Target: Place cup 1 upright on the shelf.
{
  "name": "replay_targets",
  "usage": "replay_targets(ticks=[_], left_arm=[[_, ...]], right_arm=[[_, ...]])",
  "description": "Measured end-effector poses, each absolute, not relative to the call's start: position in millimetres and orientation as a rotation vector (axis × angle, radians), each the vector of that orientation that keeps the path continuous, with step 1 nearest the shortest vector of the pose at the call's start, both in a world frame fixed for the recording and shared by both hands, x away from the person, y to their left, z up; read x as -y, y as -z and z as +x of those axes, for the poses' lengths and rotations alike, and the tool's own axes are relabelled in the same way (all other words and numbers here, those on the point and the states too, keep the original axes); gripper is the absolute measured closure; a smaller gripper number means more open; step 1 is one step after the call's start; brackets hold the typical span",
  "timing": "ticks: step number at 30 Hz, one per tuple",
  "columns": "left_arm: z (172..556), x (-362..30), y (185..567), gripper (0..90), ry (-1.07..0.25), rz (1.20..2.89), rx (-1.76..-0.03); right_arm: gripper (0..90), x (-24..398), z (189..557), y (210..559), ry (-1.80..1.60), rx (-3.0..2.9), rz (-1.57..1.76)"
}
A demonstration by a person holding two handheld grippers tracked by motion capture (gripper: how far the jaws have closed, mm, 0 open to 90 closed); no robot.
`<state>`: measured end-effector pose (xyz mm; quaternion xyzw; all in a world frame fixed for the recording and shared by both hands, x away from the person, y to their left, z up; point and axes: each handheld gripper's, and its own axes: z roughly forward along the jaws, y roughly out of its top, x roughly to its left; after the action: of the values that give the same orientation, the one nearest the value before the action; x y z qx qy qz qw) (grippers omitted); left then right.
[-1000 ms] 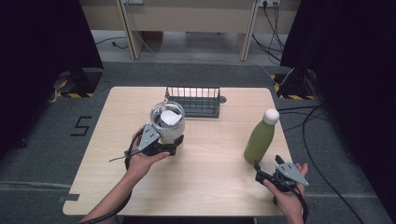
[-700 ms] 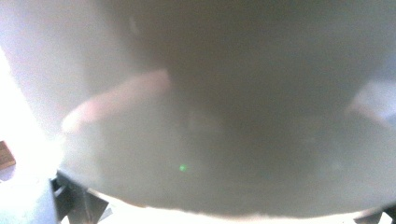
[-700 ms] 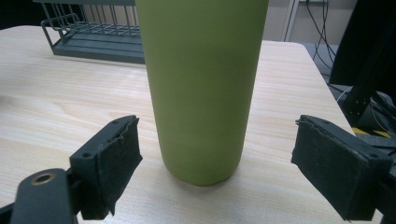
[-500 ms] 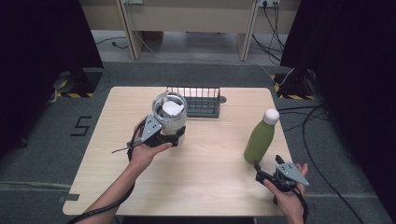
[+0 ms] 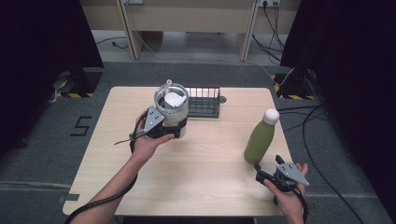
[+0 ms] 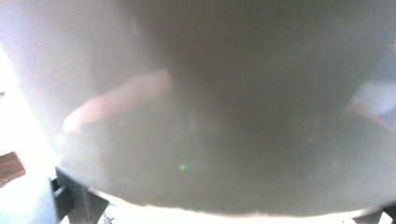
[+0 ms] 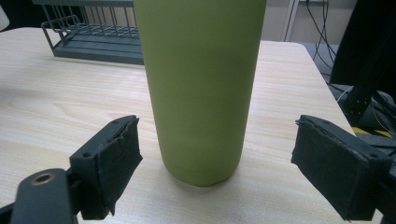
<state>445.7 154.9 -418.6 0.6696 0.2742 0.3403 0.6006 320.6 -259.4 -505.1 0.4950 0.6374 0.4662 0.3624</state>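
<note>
From above, the high view has the left gripper [image 5: 175,127] lifted over the wooden table [image 5: 210,177], clamped on the lower body of a clear, steel-rimmed blender jar [image 5: 171,105] with something white inside. The jar hangs tilted, just in front of a dark wire rack [image 5: 203,101] that stands at the table's far edge. Well apart, near the right edge, a green bottle [image 5: 259,141] with a white cap stands upright, and the right gripper [image 5: 262,175] rests low just behind it.

Close up, the left gripper view gives little more than the jar's pale wall [image 6: 210,107], blurred and pressed near the lens, with a pinkish reflection on it; the jaws themselves are hidden here.

Along the right gripper view, the two padded jaws stand wide apart on either side of the bottle [image 7: 201,88], neither touching it. Its base sits flat on the table [image 7: 56,112], and the rack [image 7: 93,39] lies beyond at upper left.
</note>
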Motion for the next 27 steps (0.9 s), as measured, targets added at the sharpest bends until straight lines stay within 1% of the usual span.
replay_targets(ticks=[15,27], left_arm=[[467.6,-148.8,405.8,9.7,-0.805,1.539,-0.650],[483.9,-144.9,403.1,9.7,-0.812,1.528,-0.669]], right_arm=[[14.8,260.2,320.3,505.8,-1.204,-1.638,1.283],[14.9,259.9,319.9,507.2,-1.205,-1.640,1.281]])
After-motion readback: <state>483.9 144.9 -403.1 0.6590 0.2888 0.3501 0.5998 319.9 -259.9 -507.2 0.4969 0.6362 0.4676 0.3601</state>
